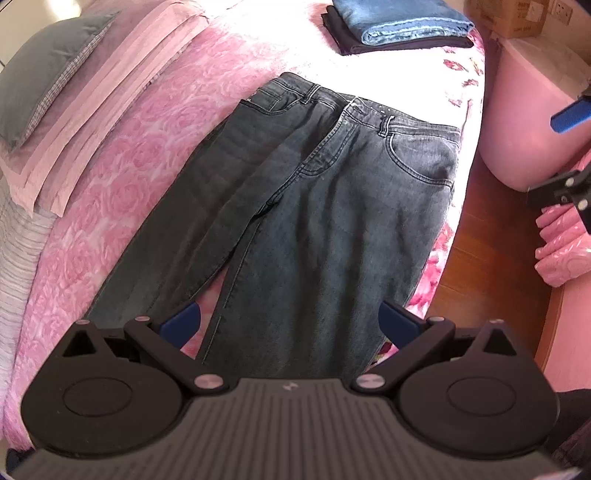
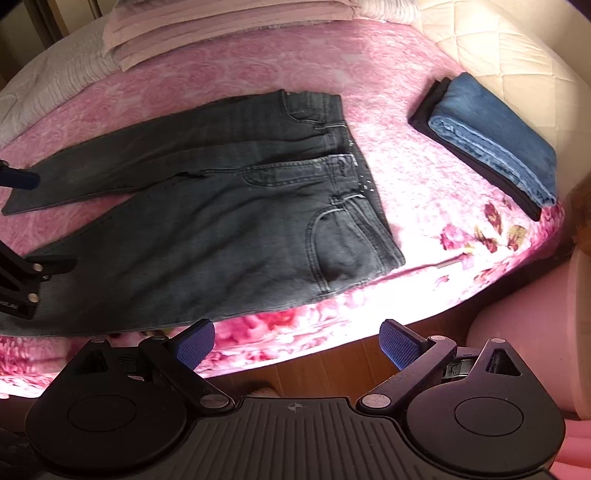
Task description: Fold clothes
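One dark jeans (image 1: 295, 192) spread flat, two folded garments (image 2: 491, 144) stacked, both claws wide

No legible text; only blurred print on the cardboard box (image 1: 511, 16)

Counts, both views.

Dark jeans (image 1: 295, 192): one pair, spread flat on the bed (image 1: 122, 155), two legs.

Folded garments: two in one stack, blue folded jeans (image 2: 495, 136) on top of a black folded garment (image 2: 424, 110) (only its edges show).

Gray pillow (image 1: 48, 70): one.

Pink folded bedding (image 1: 110, 92): one pile, several layers; exact number cannot be told.

Cardboard box (image 1: 517, 18): one, at the frame's edge.

Tongs: two sets, left tongs (image 1: 290, 323) and right tongs (image 2: 297, 345), two blue pads each.
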`<state>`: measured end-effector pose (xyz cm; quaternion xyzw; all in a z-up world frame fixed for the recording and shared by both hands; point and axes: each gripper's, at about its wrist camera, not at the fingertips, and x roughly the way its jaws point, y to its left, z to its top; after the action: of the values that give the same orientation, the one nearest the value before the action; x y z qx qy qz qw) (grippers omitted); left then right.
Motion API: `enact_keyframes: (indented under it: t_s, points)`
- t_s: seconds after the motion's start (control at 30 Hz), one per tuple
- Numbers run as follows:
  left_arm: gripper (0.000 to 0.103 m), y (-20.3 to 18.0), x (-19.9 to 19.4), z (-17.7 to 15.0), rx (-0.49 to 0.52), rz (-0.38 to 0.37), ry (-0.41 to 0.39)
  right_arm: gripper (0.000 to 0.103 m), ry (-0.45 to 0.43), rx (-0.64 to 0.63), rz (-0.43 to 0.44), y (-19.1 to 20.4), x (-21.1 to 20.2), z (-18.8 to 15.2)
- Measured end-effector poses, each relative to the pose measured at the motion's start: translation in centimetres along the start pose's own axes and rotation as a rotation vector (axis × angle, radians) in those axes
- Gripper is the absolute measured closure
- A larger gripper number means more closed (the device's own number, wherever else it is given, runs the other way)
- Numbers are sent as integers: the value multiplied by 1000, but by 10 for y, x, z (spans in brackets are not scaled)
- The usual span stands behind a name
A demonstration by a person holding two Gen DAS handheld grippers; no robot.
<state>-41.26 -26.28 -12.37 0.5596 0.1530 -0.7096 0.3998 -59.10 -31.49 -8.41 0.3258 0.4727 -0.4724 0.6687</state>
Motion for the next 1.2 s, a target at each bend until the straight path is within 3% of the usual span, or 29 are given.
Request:
enact_keyframes:
  t_s: [0.53,0.87,1.2]
  points:
    - [2,-6,0,-15,-4,19,41,5,27,18,35,-8,12,-9]
    - [2,10,-6,-66,-109,53,89,5,56,-73,59,12,23,-15]
    - [2,43,-10,-123,-171,43,94,5,73,-153,19,49,22,-9]
